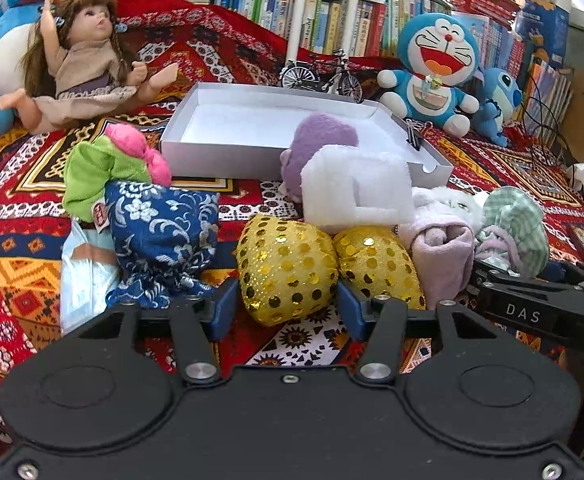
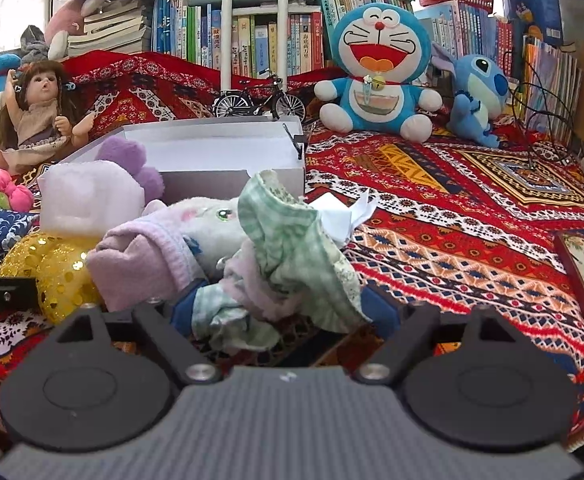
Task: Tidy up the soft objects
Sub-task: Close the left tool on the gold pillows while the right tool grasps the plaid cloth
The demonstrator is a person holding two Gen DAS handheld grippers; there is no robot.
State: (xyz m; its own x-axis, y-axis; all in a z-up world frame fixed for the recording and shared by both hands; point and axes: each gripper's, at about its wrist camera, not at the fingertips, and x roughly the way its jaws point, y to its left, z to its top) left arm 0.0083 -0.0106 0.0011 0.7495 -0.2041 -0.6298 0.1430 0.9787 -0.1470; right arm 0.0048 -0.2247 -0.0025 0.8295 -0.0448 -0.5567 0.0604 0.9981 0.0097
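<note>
Taking the white box point(image 1: 228, 148) as landmark: left of it lies a green-and-pink toy point(image 1: 108, 164), with a blue floral pouch point(image 1: 164, 236) just in front of that. Straight before the box, the left gripper point(image 1: 288, 300) has its jaws at either flank of a gold sequin cushion point(image 1: 288, 268), though I cannot tell whether the pads press it; a second gold cushion point(image 1: 375, 264) touches it, with a white foam block point(image 1: 355, 192) and purple plush point(image 1: 323, 140) behind, against the box wall. Off the box's right front corner, the right gripper point(image 2: 284, 312) has its jaws spread wide around a green checked cloth point(image 2: 303, 256), beside a lilac sock point(image 2: 148, 264).
</note>
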